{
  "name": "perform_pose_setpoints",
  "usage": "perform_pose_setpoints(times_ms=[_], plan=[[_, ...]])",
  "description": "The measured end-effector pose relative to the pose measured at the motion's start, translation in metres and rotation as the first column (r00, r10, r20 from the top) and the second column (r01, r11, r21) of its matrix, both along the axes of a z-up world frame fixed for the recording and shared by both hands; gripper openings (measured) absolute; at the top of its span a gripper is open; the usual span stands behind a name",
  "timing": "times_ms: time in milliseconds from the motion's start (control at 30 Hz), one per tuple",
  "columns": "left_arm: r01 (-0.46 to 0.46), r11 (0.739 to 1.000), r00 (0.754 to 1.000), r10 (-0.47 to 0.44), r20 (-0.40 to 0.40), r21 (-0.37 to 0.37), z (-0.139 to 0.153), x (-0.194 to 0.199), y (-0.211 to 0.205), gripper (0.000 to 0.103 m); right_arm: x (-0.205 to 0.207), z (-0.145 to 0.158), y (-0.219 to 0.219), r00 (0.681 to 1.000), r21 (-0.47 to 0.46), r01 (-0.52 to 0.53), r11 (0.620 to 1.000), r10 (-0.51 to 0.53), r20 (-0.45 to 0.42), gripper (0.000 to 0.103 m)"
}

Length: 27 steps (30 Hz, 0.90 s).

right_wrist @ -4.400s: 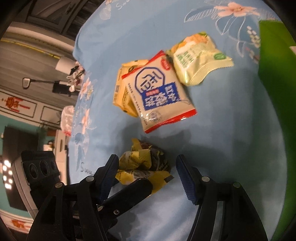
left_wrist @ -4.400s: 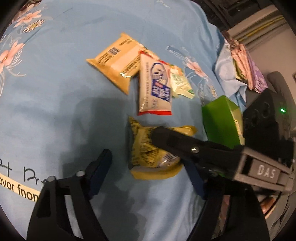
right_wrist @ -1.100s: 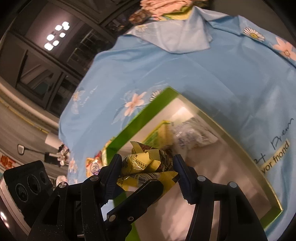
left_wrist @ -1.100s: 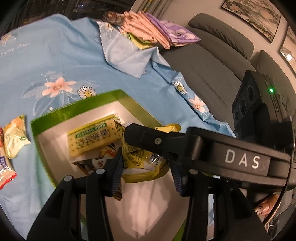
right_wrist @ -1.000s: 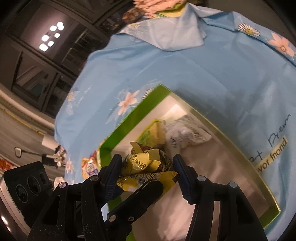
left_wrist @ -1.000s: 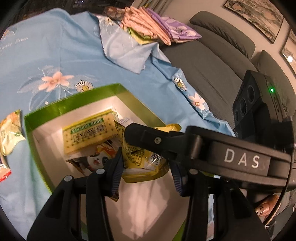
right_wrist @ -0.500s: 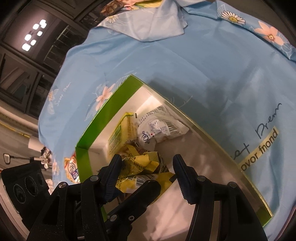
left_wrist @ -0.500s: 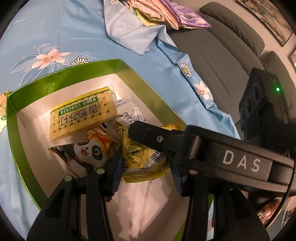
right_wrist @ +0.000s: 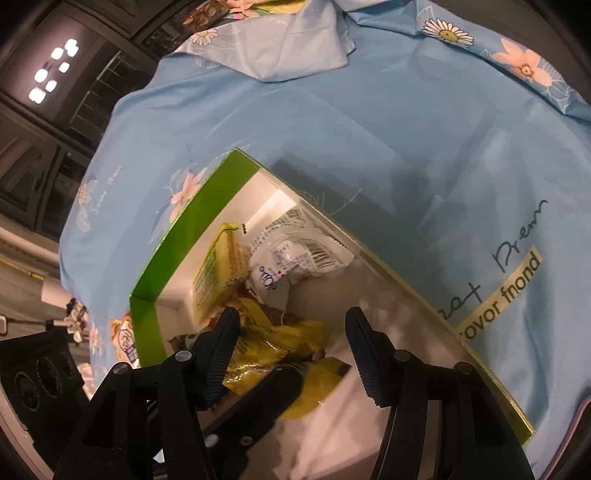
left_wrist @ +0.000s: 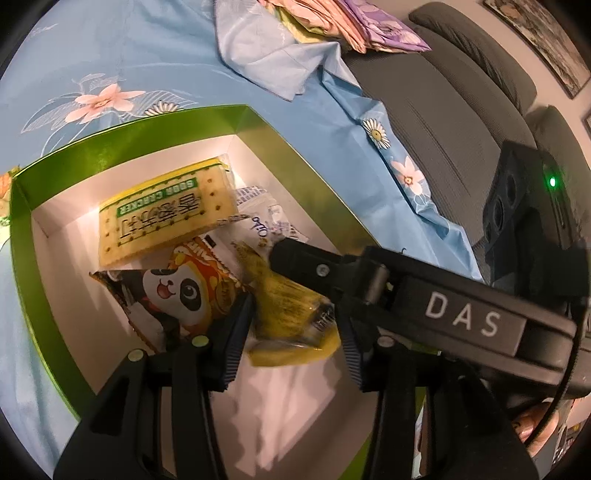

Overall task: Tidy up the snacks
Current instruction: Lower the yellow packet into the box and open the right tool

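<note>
Both grippers reach into the green box (left_wrist: 122, 127), white inside. A crumpled yellow snack bag (left_wrist: 291, 317) sits between the fingers of my left gripper (left_wrist: 291, 339); it also shows in the right wrist view (right_wrist: 280, 347) between the fingers of my right gripper (right_wrist: 291, 354). Both jaws stand wider than the bag, and a finger of each gripper crosses the other's view. Inside the box lie a soda cracker pack (left_wrist: 166, 218), a panda snack bag (left_wrist: 177, 295) and a white packet (right_wrist: 295, 254).
The box (right_wrist: 192, 218) stands on a blue flowered cloth (right_wrist: 369, 122). A grey sofa (left_wrist: 461, 96) with folded fabrics (left_wrist: 354, 26) lies beyond. More snack packs (right_wrist: 125, 339) lie on the cloth left of the box.
Both grippers carried the yellow bag from the cloth over the box and lowered it inside. In the last half second both jaws widened and the bag sagged between them.
</note>
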<state>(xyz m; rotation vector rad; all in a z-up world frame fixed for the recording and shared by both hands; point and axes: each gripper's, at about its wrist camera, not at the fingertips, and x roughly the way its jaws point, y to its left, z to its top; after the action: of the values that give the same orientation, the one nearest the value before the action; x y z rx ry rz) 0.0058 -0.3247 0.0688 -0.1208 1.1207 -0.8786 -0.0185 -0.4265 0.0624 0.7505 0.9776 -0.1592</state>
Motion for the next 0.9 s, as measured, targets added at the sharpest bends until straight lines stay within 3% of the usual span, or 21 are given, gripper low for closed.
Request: perform_pose_setpoints(times_ms=[300,467,567,767,900], plan=[[-0.049,0.999,0.998,0.049,0.041,-0.002,0.017,-0.003,0.024,0.048,-0.006,0.011,0.002,0.999,-0.035,0.015,0.999,-0.014,0.031,0.065],[-0.111,0.993,0.991,0.114,0.069,-0.041,0.036,-0.006,0.058,0.073,-0.009,0.024,0.007,0.997,-0.084,0.031,0.996,-0.024,0.079,0.073],[-0.17,0.984,0.979,0.175,0.104,-0.06,0.052,-0.009,0.09,0.082,-0.012,0.036,0.013,0.993,-0.123,0.043,0.992,-0.028,0.118,0.076],[-0.351,0.936,0.924,0.35,0.155,-0.023,0.069,-0.009,0.173,0.092,-0.011,0.058,0.04,0.975,-0.166,-0.001,0.986,0.038,0.218,0.084],[-0.483,0.875,0.862,0.468,0.195,0.038,0.064,-0.012,0.236,0.097,-0.003,0.071,0.067,0.956,-0.188,-0.059,0.98,0.11,0.272,0.084]])
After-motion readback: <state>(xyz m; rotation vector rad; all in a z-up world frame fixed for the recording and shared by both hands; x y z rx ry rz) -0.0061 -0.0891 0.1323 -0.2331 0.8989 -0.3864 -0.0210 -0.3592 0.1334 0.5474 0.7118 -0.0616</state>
